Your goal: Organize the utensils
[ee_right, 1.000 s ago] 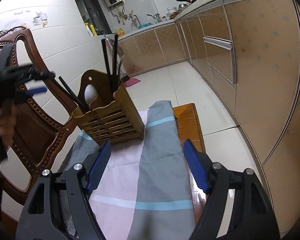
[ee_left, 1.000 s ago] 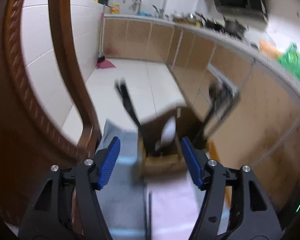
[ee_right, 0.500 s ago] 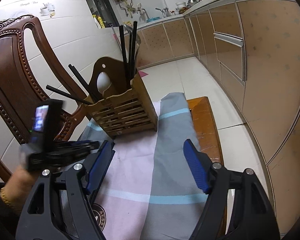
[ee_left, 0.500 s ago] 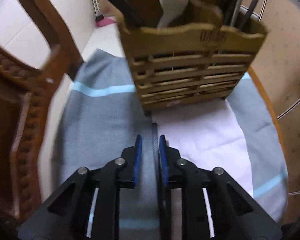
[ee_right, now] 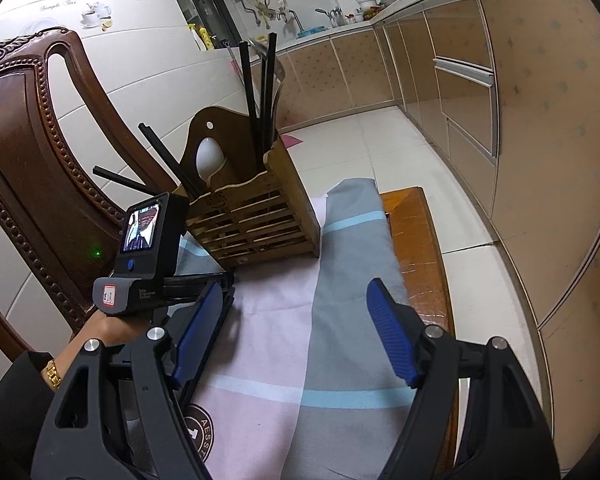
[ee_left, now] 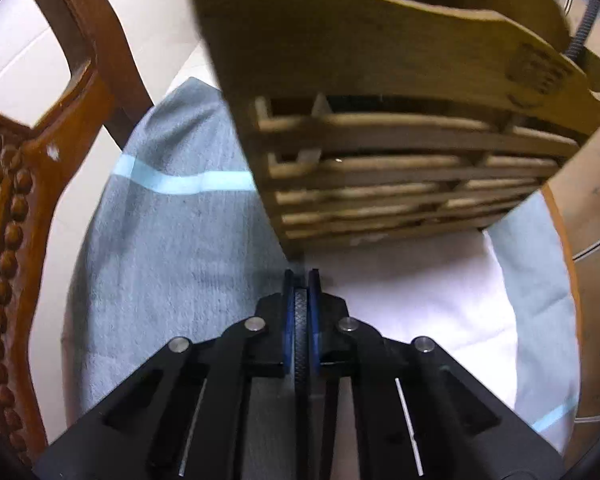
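Observation:
A slatted wooden utensil holder (ee_left: 400,152) (ee_right: 260,220) stands on a striped cloth. It holds a white spoon (ee_right: 209,156) and several black chopsticks (ee_right: 260,92). My left gripper (ee_left: 301,276) points steeply down at the cloth just in front of the holder's base. Its jaws are closing, and the blue pads press on a black chopstick (ee_left: 301,328) that runs back between the fingers. In the right wrist view the left tool's camera unit (ee_right: 148,232) shows beside the holder. My right gripper (ee_right: 295,284) hovers open over the cloth with nothing between its fingers.
A carved wooden chair back (ee_right: 40,160) (ee_left: 16,200) rises on the left, close to the holder. The grey, pink and blue-striped cloth (ee_right: 340,320) covers a small wooden table (ee_right: 416,240). Kitchen cabinets (ee_right: 540,120) run along the right over a tiled floor.
My left gripper dropped from high above to the cloth in front of the holder, and its jaws went from wide open to closed on the black chopstick. The right gripper stayed put.

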